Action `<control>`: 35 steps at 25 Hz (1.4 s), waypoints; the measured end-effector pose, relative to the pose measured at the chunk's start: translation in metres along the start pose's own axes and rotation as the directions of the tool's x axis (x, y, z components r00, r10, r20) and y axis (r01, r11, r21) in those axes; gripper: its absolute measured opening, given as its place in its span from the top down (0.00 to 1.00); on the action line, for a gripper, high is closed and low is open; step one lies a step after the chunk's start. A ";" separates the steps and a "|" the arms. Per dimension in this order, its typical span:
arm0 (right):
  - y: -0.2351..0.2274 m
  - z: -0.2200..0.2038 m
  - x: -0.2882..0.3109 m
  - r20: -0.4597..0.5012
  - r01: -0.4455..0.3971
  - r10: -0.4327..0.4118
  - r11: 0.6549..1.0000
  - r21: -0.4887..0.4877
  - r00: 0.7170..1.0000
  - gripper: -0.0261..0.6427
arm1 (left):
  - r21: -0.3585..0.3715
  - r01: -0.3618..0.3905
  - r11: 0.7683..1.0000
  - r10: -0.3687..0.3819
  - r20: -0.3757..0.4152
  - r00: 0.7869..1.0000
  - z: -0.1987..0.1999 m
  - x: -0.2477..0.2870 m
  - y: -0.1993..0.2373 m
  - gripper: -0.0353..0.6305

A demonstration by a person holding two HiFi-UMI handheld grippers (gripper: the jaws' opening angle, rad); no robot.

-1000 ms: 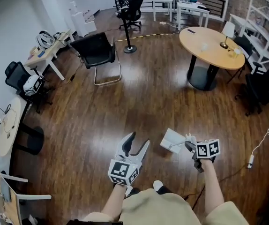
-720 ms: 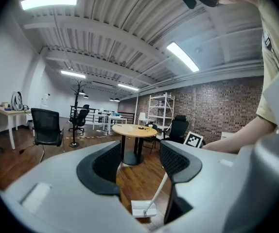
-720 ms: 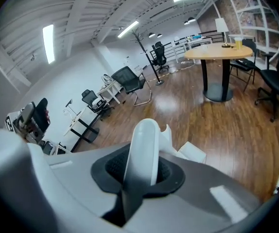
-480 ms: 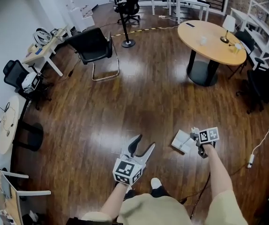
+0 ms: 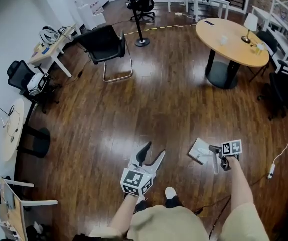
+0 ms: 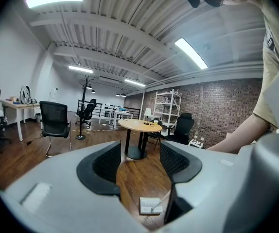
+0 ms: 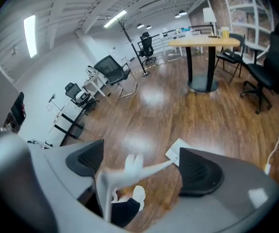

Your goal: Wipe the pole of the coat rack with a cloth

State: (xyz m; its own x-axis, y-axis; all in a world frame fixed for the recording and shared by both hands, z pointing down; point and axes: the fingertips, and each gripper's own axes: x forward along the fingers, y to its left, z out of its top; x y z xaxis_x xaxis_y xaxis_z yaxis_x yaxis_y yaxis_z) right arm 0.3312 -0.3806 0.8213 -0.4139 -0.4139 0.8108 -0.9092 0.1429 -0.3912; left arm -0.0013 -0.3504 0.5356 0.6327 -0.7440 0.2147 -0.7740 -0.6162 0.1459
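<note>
The coat rack (image 5: 137,15), a black pole on a round base, stands far off at the back of the room, also the coat rack (image 6: 84,106) and the coat rack (image 7: 131,41). The white folded cloth (image 5: 200,150) sits just left of my right gripper (image 5: 213,159), low over the wood floor. That gripper's jaws are opening; its pads stand wide apart, with the cloth (image 7: 177,151) beside the right pad, not pressed. A blurred pale shape crosses between them. My left gripper (image 5: 154,150) is open and empty; the cloth (image 6: 151,205) shows below its jaws.
A black chair (image 5: 102,45) stands near the coat rack and a round wooden table (image 5: 231,35) at the back right. Desks and chairs line the left wall (image 5: 21,92). A white cable (image 5: 284,152) hangs at the right. The person's shoe (image 5: 170,193) is below.
The right gripper's jaws have swung apart from shut on the cloth. Both hands drifted slightly right and the cloth went with the right one.
</note>
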 end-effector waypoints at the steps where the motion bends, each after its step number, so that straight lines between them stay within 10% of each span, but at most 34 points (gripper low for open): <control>1: -0.005 0.000 -0.009 0.029 0.038 -0.037 0.999 -0.027 0.999 0.21 | 0.001 0.002 1.000 -0.002 0.004 1.000 0.001 -0.002 0.001 0.60; 6: 0.053 0.048 -0.081 0.346 0.178 -0.094 0.959 -0.222 0.934 0.18 | 0.001 -0.005 1.000 0.005 0.042 0.999 0.015 -0.020 0.013 0.60; 11: 0.179 0.103 -0.150 0.644 0.098 0.101 0.959 -0.266 0.758 0.18 | 0.007 -0.032 0.999 0.031 0.097 0.995 0.036 -0.044 0.029 0.60; 18: 0.325 0.117 -0.193 0.776 0.030 0.290 0.929 -0.368 0.560 0.18 | 0.045 -0.110 0.993 0.101 0.169 0.980 0.057 -0.085 0.055 0.60; 24: 0.418 0.117 -0.189 0.777 0.136 0.357 0.863 -0.487 0.519 0.19 | 0.018 -0.212 0.977 0.202 0.230 0.952 0.068 -0.129 0.090 0.62; 35: 0.459 0.124 -0.181 0.774 0.170 0.362 0.844 -0.509 0.520 0.22 | 0.029 -0.341 0.940 0.318 0.299 0.900 0.087 -0.167 0.126 0.62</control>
State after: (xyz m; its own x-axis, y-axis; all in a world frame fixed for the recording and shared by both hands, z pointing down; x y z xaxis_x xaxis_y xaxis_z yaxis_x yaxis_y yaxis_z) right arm -0.0059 -0.3513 0.4412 -0.5089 -0.8589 -0.0571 -0.8608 0.5080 0.0294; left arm -0.2028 -0.3259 0.4345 0.3307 -0.9425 -0.0490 -0.9424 -0.3325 0.0360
